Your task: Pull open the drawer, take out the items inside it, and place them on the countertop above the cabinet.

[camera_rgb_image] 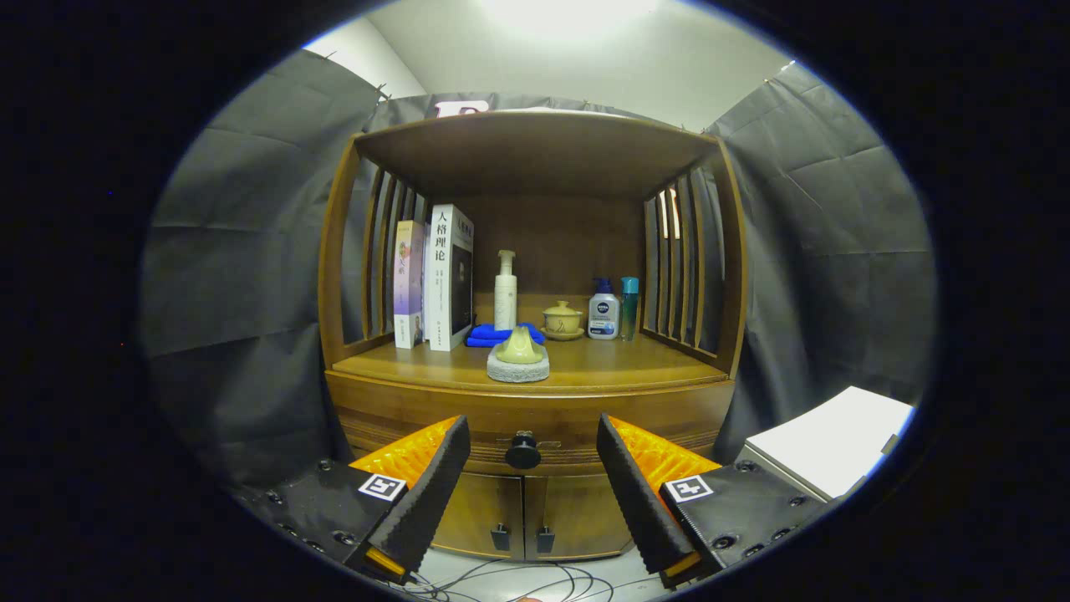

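A wooden cabinet stands ahead with its drawer [535, 418] closed flush under the countertop [602, 368]. The drawer's round black knob [523, 451] lies beyond my fingers, in line with the gap between them. My gripper [532, 451] is open, its black and orange fingers [435, 477] spread wide with nothing between them. What is inside the drawer is hidden.
On the countertop sit two books [435, 280], a white pump bottle [505, 293], a blue cloth [485, 336], a lidded cup [562, 319], two small bottles [614, 309] and a pale object on a grey stone coaster [518, 359]. Two lower doors [522, 514], floor cables, a white box [827, 443] beside the cabinet.
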`<state>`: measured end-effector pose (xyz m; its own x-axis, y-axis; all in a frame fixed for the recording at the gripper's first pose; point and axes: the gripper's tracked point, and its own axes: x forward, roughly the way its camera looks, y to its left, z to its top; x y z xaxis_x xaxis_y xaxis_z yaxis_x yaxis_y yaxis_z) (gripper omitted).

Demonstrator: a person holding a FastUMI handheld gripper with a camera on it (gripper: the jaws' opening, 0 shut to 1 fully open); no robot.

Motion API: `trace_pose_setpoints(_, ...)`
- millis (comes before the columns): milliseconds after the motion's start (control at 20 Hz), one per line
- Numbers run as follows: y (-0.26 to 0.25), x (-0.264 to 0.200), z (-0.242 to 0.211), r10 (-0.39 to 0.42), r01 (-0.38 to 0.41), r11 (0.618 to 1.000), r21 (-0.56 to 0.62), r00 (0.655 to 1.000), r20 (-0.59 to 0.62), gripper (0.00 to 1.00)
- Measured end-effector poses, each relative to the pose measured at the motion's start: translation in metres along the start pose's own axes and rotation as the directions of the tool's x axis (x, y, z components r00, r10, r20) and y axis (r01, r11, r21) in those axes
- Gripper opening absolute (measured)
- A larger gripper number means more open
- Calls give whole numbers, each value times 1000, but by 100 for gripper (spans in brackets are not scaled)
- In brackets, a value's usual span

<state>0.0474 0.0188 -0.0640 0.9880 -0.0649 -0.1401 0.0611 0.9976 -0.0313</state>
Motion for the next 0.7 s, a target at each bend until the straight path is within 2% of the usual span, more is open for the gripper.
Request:
trace_pose_setpoints(200, -5, -33, 10, -14, 11, 998, 68, 999, 44, 96)
trace_pose_setpoints(350, -12, -50, 10, -35, 33, 999, 35, 998, 51, 96)
trace_pose_setpoints(700, 2, -72, 13, -5, 5, 1000, 4, 998, 70, 96)
